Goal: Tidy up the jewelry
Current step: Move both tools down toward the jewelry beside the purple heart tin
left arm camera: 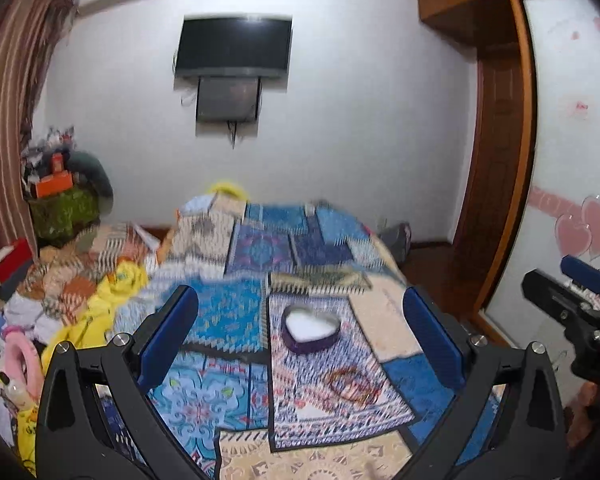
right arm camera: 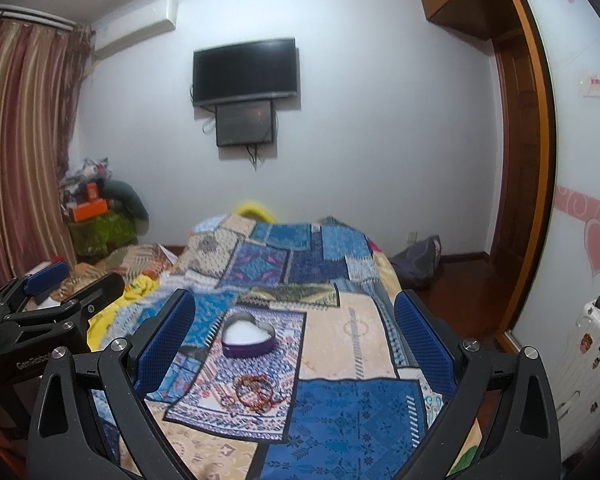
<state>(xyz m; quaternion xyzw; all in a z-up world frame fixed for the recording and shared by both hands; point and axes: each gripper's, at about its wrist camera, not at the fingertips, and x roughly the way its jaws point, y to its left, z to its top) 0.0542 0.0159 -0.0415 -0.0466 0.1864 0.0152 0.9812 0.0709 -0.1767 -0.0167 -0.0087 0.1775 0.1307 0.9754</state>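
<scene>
A purple heart-shaped box (left arm camera: 311,329) with a white lining lies open on the patchwork bedspread (left arm camera: 236,312); it also shows in the right wrist view (right arm camera: 248,338). Reddish beaded bracelets (left arm camera: 352,385) lie in a small heap just in front of it, also in the right wrist view (right arm camera: 256,393). My left gripper (left arm camera: 300,332) is open and empty above the bed. My right gripper (right arm camera: 296,340) is open and empty too, and it shows at the right edge of the left wrist view (left arm camera: 580,300).
Clothes and a yellow garment (left arm camera: 112,292) are piled on the bed's left side. A wardrobe with pink hearts (right arm camera: 580,160) and a white suitcase (right arm camera: 588,344) stand on the right. A TV (right arm camera: 246,70) hangs on the far wall.
</scene>
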